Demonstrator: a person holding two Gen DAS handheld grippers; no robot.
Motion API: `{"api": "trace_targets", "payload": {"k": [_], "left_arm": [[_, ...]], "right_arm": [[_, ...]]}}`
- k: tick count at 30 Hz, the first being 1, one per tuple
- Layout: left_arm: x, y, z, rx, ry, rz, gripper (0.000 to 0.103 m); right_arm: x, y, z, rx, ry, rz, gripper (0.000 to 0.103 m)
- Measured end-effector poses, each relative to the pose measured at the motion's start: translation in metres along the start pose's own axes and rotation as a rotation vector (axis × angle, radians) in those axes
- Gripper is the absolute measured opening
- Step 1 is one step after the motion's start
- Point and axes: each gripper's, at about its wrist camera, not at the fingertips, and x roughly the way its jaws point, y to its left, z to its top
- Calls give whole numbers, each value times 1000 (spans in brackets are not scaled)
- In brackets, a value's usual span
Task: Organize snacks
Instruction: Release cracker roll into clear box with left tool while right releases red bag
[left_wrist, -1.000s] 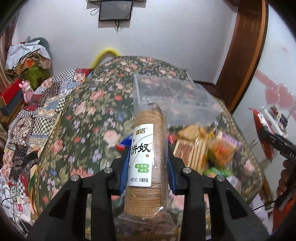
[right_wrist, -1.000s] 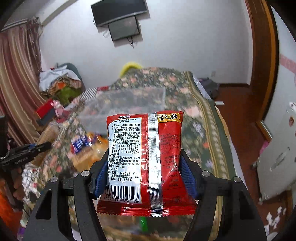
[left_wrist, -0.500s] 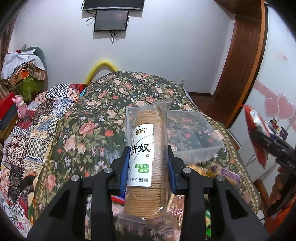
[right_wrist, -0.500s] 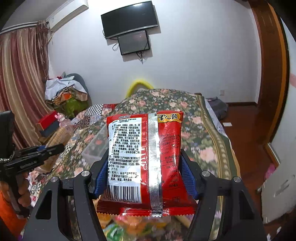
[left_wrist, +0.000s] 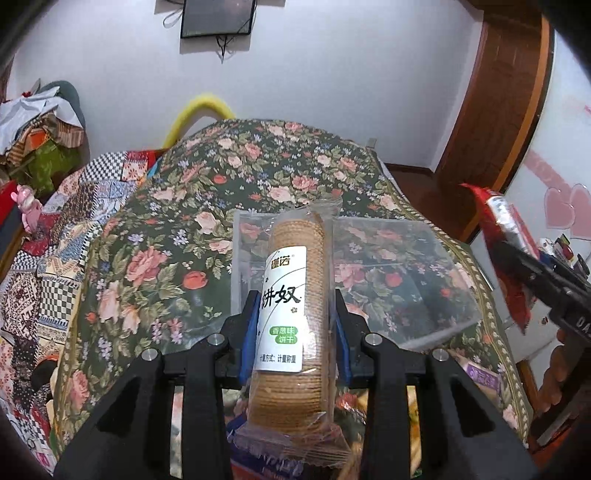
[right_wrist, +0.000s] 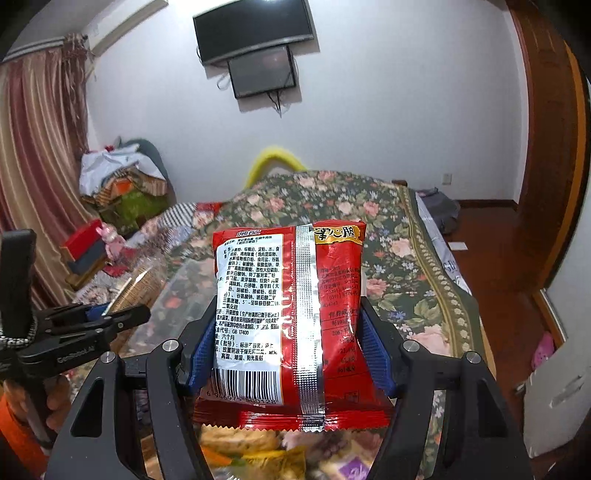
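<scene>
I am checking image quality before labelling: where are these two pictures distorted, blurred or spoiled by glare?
Left wrist view: fisheye bends the wall and door frame; the biscuit pack is sharp, its wrapper slightly shiny; the clear box behind looks hazy. Right wrist view: same bending; the red packet is readable, with glare on its silver seam; the snacks below are blurred.

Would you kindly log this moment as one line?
left gripper: shut on biscuit pack | right gripper: shut on red packet | clear box: ahead

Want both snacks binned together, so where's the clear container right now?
In the left wrist view the clear container sits on the floral bedspread, directly behind the biscuit sleeve held in the left tool.
</scene>
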Motion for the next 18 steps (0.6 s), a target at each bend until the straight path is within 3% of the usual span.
{"api": "trace_targets", "payload": {"k": [4, 9, 13, 18], "left_arm": [[26, -1, 4, 8, 38, 7, 35], [43, -5, 7, 20, 61, 7, 35], [52, -10, 9, 27, 81, -5, 24], [49, -17, 8, 59, 70, 14, 24]], "right_arm": [[24, -2, 0, -11, 51, -49, 65], [49, -2, -1, -28, 135, -44, 65], [63, -2, -9, -36, 204, -36, 65], [71, 4, -15, -79, 262, -34, 66]]}}
